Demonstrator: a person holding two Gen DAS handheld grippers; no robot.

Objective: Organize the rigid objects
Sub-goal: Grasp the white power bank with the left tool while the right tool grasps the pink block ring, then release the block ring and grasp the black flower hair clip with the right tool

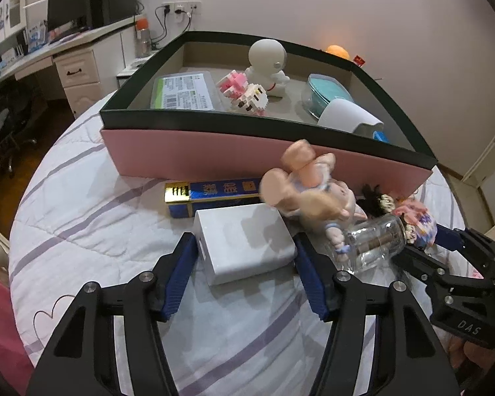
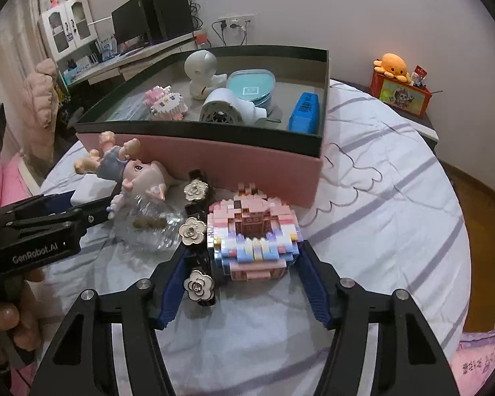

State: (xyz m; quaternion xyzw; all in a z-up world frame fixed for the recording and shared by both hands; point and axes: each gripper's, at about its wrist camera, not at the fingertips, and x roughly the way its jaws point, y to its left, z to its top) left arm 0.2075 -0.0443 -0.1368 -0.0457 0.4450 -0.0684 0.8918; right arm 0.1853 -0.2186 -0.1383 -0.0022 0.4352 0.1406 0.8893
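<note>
- The left gripper grasps a white rectangular block; its blue pads press against the block's two short sides, and the block lies flat on the bed cover.
- The right gripper sits around a pastel brick-built figure. The right pad meets the figure's side. The left pad is hidden behind a black strap with white flower charms, so I cannot tell whether the grip is complete.
- That strap runs along the figure's left flank, touching it, and extends back toward the pink box.
- The pink box, with its dark green rim, serves as the landmark. Both grasped things lie on the near side of it, outside it, on the striped bed cover.
- Just in front of the box's near wall, a blue and gold carton lies flat, right behind the white block.
- Also in front of that wall, a doll lies on its back, with a clear glass jar on its side touching it.
- Inside the box rest a white astronaut figure, a pink and white brick toy, a teal lidded container, a white device with a grille, a blue block and a clear labelled case.
- Beyond the box's right corner, an orange octopus plush sits on a red box.
</note>
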